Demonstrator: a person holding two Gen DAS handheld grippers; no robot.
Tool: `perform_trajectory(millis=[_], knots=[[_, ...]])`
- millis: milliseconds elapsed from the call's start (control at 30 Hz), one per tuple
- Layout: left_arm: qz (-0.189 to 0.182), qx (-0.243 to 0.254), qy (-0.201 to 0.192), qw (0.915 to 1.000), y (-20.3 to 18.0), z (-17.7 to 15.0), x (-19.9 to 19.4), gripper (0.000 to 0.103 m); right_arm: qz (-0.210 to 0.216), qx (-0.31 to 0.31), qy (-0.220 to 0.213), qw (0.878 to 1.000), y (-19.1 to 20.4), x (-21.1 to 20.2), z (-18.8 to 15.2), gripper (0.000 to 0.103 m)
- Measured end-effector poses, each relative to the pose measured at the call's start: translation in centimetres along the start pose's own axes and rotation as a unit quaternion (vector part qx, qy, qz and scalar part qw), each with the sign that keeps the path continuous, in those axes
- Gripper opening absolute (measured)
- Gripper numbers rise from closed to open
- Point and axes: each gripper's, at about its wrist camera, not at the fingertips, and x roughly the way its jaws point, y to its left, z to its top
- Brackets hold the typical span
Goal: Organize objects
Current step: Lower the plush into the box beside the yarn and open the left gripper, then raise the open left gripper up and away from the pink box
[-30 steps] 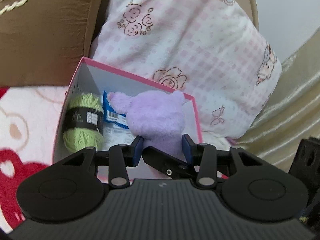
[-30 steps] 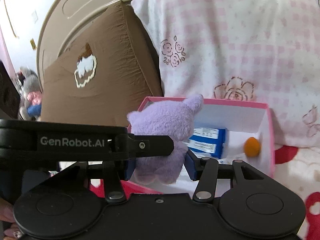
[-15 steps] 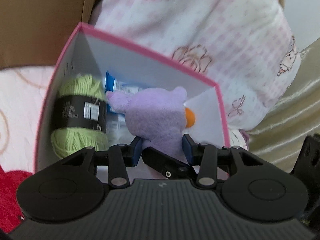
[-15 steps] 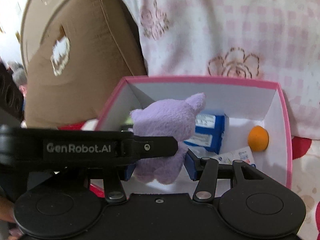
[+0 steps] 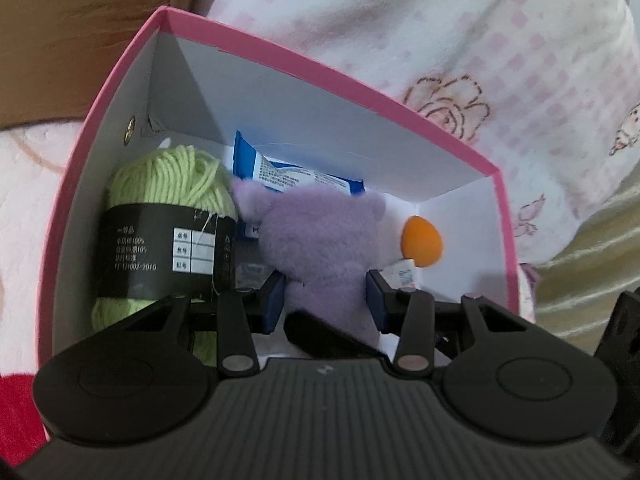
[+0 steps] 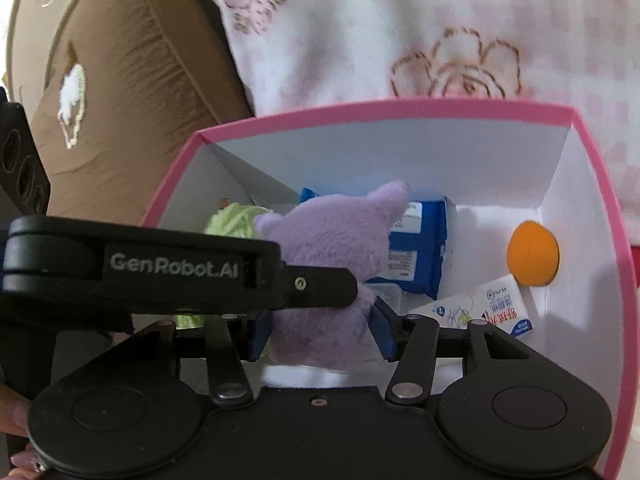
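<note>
- The fluffy lilac plush toy with pointed ears (image 5: pixel 320 240) sits inside the open cardboard box with pink rim and white walls (image 5: pixel 360 92), roughly in the middle of it, held from both sides at its lower body
- The left gripper (image 5: pixel 326 304) is clenched on the plush toy, blue pads pressing into the fur on either side
- The right gripper (image 6: pixel 320 330) also has the toy between its pads; its jaws are opening, though the pads look as if they touch the fur
- Just left of the toy, touching it, lies a ball of light green yarn with a black paper band (image 5: pixel 168 232) against the box's left wall
- Behind the toy, by the far wall, stand blue and white packets (image 6: pixel 416 252)
- To the right, an orange ball (image 6: pixel 532 254) rests near the right wall, with a small white printed carton (image 6: pixel 488 308) just in front of it
- The black arm of the left tool marked GenRobot.AI (image 6: pixel 172 272) crosses the right wrist view and hides part of the yarn
- A pink checked pillow with rose prints (image 5: pixel 440 40) and a brown cushion (image 6: pixel 120 80) lean behind the box
</note>
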Motion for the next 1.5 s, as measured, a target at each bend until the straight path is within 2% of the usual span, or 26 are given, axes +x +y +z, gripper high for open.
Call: perform_trajectory(millis=[100, 167, 233, 267, 400, 633, 733, 800, 867, 1067, 1300, 1500], knots=[[0.010, 0.007, -0.006, 0.9999, -0.3, -0.1, 0.2, 0.041, 0.008, 0.001, 0.012, 1.000, -0.3, -0.2, -0.1, 0.064], [0.011, 0.002, -0.009, 0.9999, -0.4, -0.2, 0.4, 0.041, -0.007, -0.014, 0.000, 1.000, -0.1, -0.8, -0.6, 0.064], [0.017, 0.003, -0.012, 0.9998, -0.7, -0.2, 0.5, 0.040, -0.023, -0.027, -0.010, 0.999, 0.1, -0.9, -1.2, 0.055], [0.021, 0.007, -0.014, 0.9996, -0.9, -0.3, 0.4, 0.040, -0.024, -0.030, -0.012, 0.999, 0.2, -1.0, -1.4, 0.047], [0.024, 0.007, -0.019, 0.9995, -0.7, -0.8, -0.4, 0.040, -0.044, -0.036, -0.029, 0.998, 0.8, -0.8, -1.8, 0.044], [0.042, 0.022, -0.037, 0.9982, -0.7, -1.4, -2.5, 0.040, -0.054, -0.052, -0.028, 0.997, 1.4, -0.1, -1.8, 0.046], [0.037, 0.022, -0.043, 0.9982, -0.6, -1.9, -3.6, 0.041, -0.053, -0.053, -0.027, 0.997, 1.3, -0.6, -2.2, 0.047], [0.019, 0.009, -0.044, 0.9988, -0.3, -2.0, -4.1, 0.042, -0.037, -0.061, -0.031, 0.997, 1.3, -1.6, -2.6, 0.049], [0.010, 0.000, -0.039, 0.9992, -0.1, -2.2, -4.4, 0.045, -0.039, -0.074, -0.035, 0.996, 1.5, -2.7, -3.4, 0.050], [0.033, 0.005, -0.038, 0.9988, -0.4, -2.9, -5.8, 0.056, -0.023, -0.069, -0.059, 0.996, 1.7, -5.6, -4.4, 0.051], [0.046, 0.023, -0.050, 0.9974, -0.9, -4.1, -9.5, 0.063, -0.014, -0.061, -0.078, 0.995, 2.8, -8.9, -5.3, 0.052], [0.038, 0.022, -0.051, 0.9977, -0.6, -5.1, -11.8, 0.064, -0.016, -0.076, -0.085, 0.993, 4.5, -11.5, -5.7, 0.055]])
